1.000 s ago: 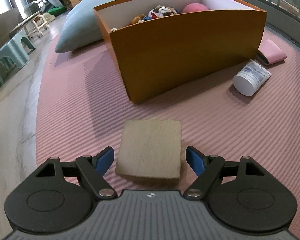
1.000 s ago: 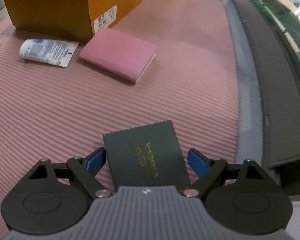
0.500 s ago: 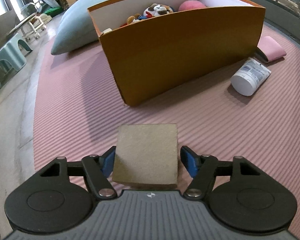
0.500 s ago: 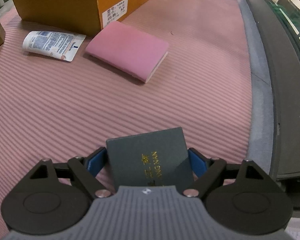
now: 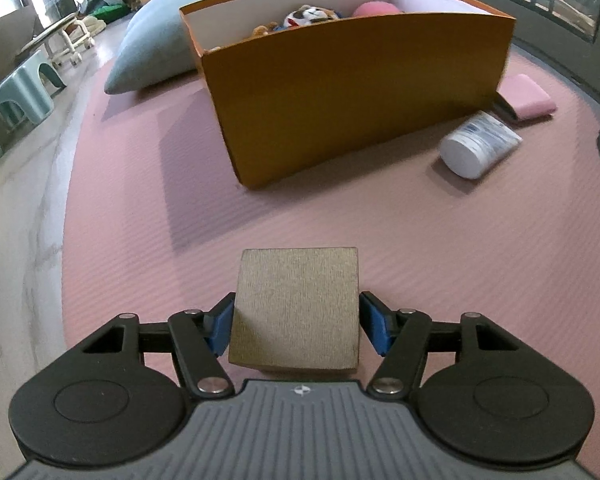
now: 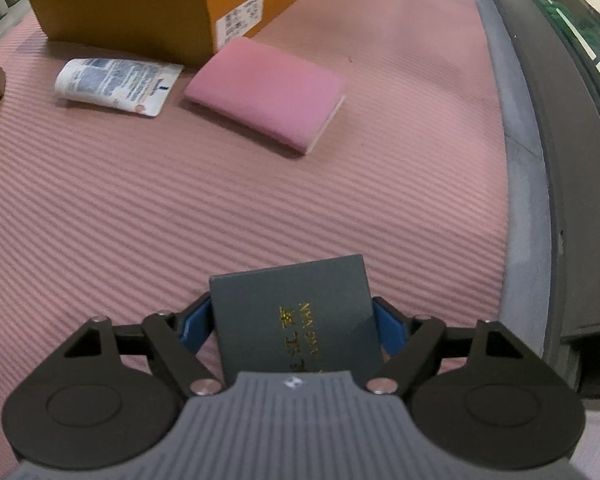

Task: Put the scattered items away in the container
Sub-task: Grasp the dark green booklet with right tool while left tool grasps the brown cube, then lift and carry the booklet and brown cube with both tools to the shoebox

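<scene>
My left gripper (image 5: pixel 296 328) is shut on a tan square box (image 5: pixel 298 304), its blue pads against both sides, held just above the pink mat. Ahead stands the orange container (image 5: pixel 352 92) with soft toys (image 5: pixel 308 16) inside. My right gripper (image 6: pixel 292 326) is shut on a dark grey box with gold lettering (image 6: pixel 296 316), held over the mat. The container's corner (image 6: pixel 172 4) is at the top left of the right wrist view. A white tube (image 6: pixel 116 84) and a pink notebook (image 6: pixel 268 92) lie beside it; both also show in the left wrist view, the tube (image 5: pixel 478 144) and the notebook (image 5: pixel 530 96).
A pink ribbed mat (image 5: pixel 380 232) covers the floor. A pale blue cushion (image 5: pixel 156 40) lies behind the container. A teal stool (image 5: pixel 12 100) stands on the bare floor at the left. A dark ledge (image 6: pixel 560 140) runs along the mat's right edge.
Both grippers have closed onto their boxes and lifted them slightly. Each box now sits tight between the pads; the container looks a little farther in both views.
</scene>
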`<state>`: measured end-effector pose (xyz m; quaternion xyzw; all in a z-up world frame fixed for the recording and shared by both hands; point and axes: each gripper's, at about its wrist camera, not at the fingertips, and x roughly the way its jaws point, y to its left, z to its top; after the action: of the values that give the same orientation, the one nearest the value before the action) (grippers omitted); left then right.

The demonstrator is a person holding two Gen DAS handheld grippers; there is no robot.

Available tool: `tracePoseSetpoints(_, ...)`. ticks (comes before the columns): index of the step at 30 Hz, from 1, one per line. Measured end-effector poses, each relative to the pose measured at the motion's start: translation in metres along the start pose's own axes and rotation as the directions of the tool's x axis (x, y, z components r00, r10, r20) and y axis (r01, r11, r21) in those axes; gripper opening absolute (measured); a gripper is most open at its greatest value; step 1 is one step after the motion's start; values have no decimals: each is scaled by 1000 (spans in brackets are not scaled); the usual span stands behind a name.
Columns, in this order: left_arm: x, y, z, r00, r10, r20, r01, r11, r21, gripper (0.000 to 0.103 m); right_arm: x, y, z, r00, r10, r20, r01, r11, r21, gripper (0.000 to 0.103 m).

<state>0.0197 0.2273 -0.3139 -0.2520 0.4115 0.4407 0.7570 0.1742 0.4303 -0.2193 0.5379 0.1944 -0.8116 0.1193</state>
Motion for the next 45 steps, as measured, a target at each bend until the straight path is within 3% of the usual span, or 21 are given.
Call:
tracePoseSetpoints(13, -47, -54, -41, 995, -97, -3, 97, 995, 8, 74, -42, 61, -32, 993, 118, 27, -119, 993, 24, 82)
tracePoseSetpoints(22, -88, -74, -21, 988, -137, 75, 133, 989, 60, 74, -88, 90, -33, 993, 110, 45, -107, 993, -53, 82)
tracePoseSetpoints(33, -136, -69, 43, 967, -111, 230, 78, 986, 149, 74, -165, 112, 27, 973, 138, 183, -102, 976, -193, 82)
tracePoseSetpoints(45, -142, -44, 128, 931, -59, 360, -11, 982, 190, 74, -216, 128, 125, 933, 128, 335, -11, 944, -330, 82)
